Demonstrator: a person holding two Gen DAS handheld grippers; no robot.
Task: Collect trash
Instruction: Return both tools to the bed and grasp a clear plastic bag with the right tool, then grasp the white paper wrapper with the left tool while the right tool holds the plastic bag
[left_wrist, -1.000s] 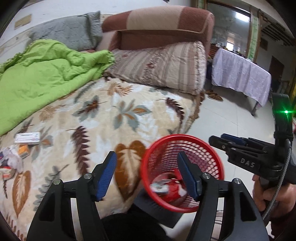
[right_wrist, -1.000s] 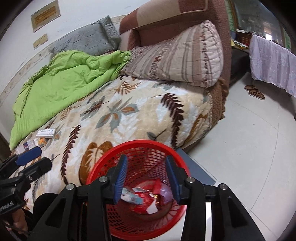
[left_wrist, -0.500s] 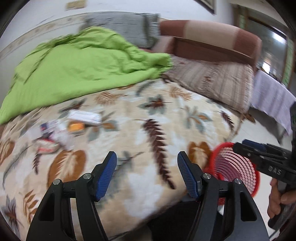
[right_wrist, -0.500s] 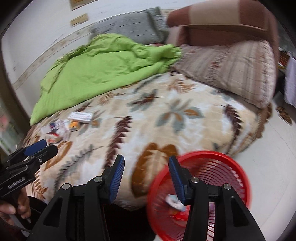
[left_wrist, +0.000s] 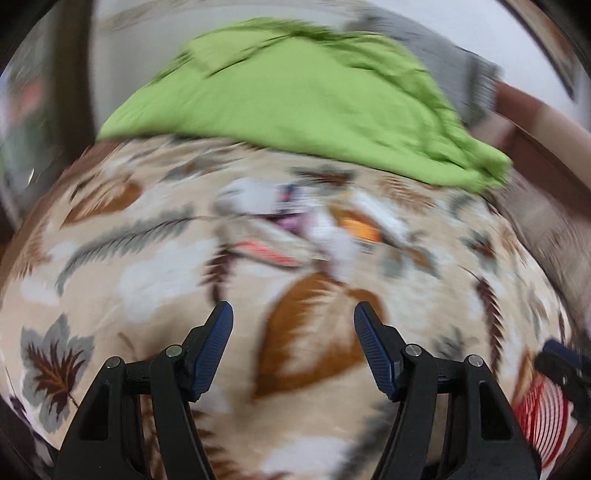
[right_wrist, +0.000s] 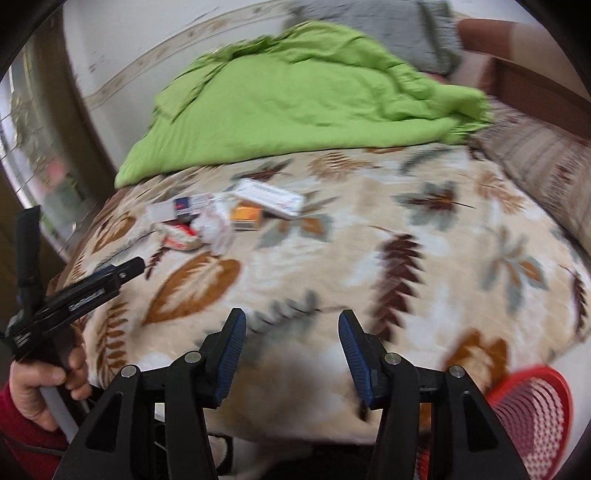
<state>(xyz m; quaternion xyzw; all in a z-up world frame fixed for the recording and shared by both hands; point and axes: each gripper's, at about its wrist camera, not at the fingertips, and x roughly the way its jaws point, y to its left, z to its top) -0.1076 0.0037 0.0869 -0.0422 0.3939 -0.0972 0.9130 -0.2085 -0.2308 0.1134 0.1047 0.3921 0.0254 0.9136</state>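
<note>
Left black claw w/ blue pads is open, nothing in it. Right black claw is opening, empty too. Little pile of paper and box trash lies on the leaf-print blanket, ahead of both claws. Red mesh plastic basket sits low, right of right claw.
</note>
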